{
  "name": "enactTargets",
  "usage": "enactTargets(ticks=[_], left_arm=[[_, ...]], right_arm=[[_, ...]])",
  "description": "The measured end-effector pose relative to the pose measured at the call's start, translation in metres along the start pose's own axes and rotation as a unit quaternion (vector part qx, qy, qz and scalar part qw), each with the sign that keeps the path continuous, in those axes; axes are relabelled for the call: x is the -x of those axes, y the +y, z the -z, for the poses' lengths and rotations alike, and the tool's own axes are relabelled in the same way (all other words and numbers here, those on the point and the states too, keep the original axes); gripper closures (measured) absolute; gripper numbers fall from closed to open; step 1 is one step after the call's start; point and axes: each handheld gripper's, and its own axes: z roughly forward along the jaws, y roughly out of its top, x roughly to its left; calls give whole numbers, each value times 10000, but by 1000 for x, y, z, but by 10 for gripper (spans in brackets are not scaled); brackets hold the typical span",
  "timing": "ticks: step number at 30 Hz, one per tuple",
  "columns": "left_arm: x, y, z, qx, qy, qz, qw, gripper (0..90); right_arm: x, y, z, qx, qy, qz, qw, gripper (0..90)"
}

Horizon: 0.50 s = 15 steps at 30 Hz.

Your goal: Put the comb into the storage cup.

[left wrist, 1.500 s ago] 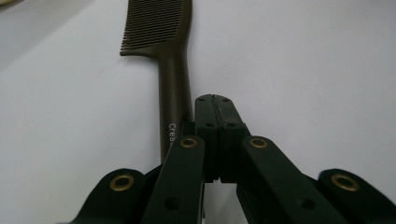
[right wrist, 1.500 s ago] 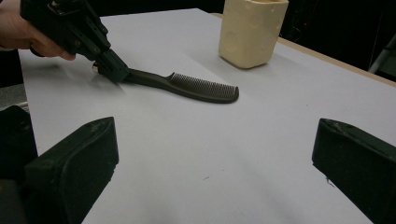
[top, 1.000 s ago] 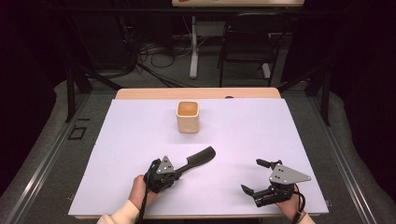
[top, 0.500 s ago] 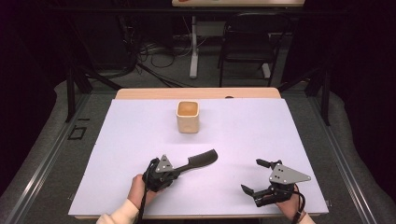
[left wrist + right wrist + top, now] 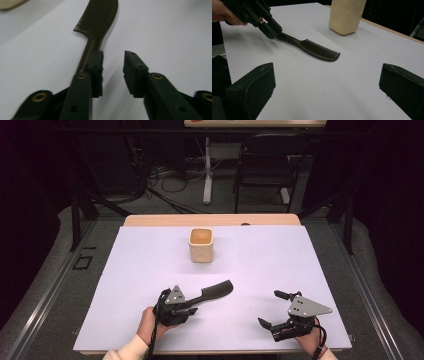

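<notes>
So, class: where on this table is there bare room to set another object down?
Bare sheet lies left of the cup, right of it to the table edge, and between the comb and the right claw. It is crowded near the left claw, which has just been opening beside the comb's handle.

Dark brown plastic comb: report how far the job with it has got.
Done: the dark brown plastic comb lies flat on the white table sheet, teeth end toward the cream square cup.
In hand: the left gripper has just been opening; the handle sits beside its one pad, not clamped.
Left: judging by the layout, the cup may be the comb's goal; the right gripper waits open.
</notes>
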Motion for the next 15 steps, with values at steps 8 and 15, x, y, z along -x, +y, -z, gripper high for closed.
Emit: enactTargets(ticks=[8, 15], left_arm=[[-5, 2, 2, -87, 79, 90, 9999, 266], [-7, 6, 2, -216, 191, 88, 9995, 75]], right_arm=[[0, 0, 0, -4, -5, 9, 10000, 0], [0, 0, 0, -3, -4, -2, 10000, 0]])
